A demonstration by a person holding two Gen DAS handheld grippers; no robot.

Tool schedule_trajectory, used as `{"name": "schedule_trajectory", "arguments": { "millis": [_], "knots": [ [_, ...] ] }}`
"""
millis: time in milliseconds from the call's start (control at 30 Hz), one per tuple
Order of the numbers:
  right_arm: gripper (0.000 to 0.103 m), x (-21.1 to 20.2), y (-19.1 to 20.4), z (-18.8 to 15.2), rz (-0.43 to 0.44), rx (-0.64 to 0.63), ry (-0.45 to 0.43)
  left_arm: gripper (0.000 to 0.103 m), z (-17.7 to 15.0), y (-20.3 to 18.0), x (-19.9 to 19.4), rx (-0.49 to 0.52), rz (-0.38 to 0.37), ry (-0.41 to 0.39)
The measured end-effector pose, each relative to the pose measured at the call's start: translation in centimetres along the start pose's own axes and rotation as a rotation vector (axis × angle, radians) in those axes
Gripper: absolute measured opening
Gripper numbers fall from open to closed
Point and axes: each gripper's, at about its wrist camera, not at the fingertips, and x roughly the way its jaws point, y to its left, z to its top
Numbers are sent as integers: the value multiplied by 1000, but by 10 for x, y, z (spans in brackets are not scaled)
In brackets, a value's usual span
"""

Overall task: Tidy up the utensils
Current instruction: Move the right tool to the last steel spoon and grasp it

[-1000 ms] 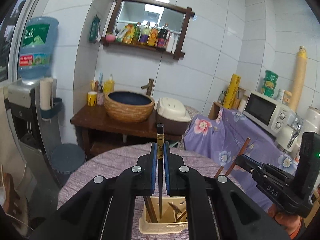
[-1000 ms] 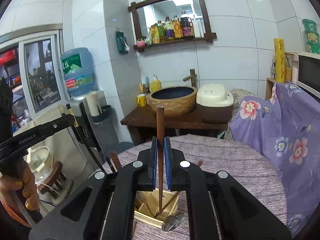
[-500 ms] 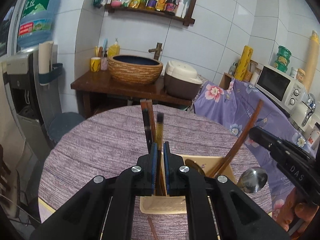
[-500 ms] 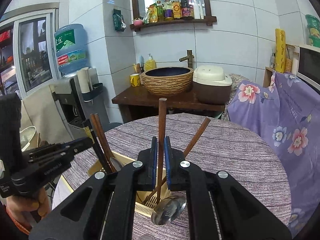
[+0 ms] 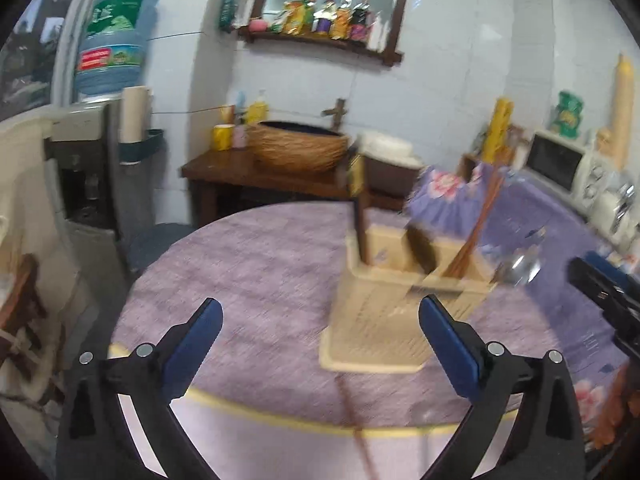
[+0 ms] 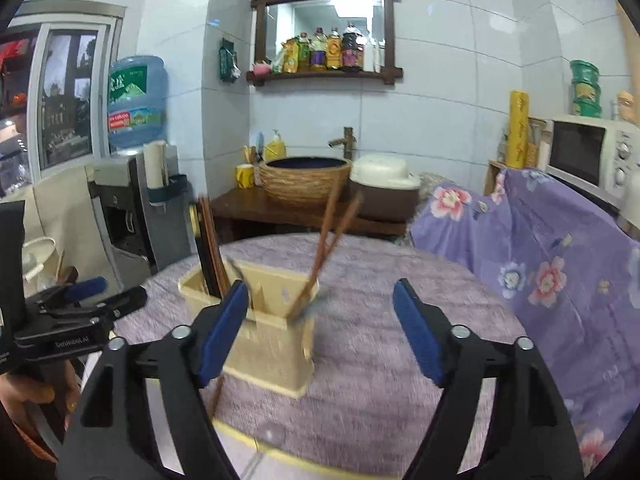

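Note:
A cream utensil holder [image 5: 380,312] [image 6: 276,344] stands on the round table. Dark chopsticks [image 5: 359,216] [image 6: 208,236] stand upright in one of its compartments. Brown chopsticks [image 5: 482,216] [image 6: 332,232] lean in another, beside a metal spoon [image 5: 516,270]. One loose chopstick [image 5: 352,412] [image 6: 218,390] lies on the cloth in front of the holder. My left gripper [image 5: 319,312] is near the holder, jaws opening wide with nothing between the pads. My right gripper [image 6: 320,292] is also opening and holds nothing. Each gripper shows at the edge of the other's view: left gripper [image 6: 86,300], right gripper [image 5: 600,292].
The table's purple cloth [image 6: 380,360] ends in a yellow rim [image 5: 280,420] close to me. A floral-covered counter [image 6: 540,248] with a microwave [image 6: 588,152] is on the right. A water dispenser [image 6: 136,184] and a wooden washstand [image 6: 304,208] stand behind. A person's hand [image 6: 24,396] holds the left gripper.
Both grippers have let go of their chopsticks, which now stand in the holder. Both jaws have gone from shut to wide apart, and both hands have dropped lower and drawn back.

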Motion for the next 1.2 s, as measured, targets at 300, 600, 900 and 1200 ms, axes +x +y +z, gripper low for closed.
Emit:
{"name": "schedule_trajectory", "arguments": {
  "millis": [300, 600, 900, 1200],
  "knots": [
    [84, 45, 43, -117, -2, -8, 388, 97, -81, 19, 1, 10, 157, 160],
    [85, 65, 68, -147, -64, -24, 490, 97, -101, 21, -5, 39, 190, 180],
    [86, 63, 7, -154, -97, 62, 503, 97, -109, 10, 2, 11, 81, 233],
    [85, 58, -14, -149, 85, 91, 432, 93, -112, -5, 11, 12, 32, 265]
  ]
}}
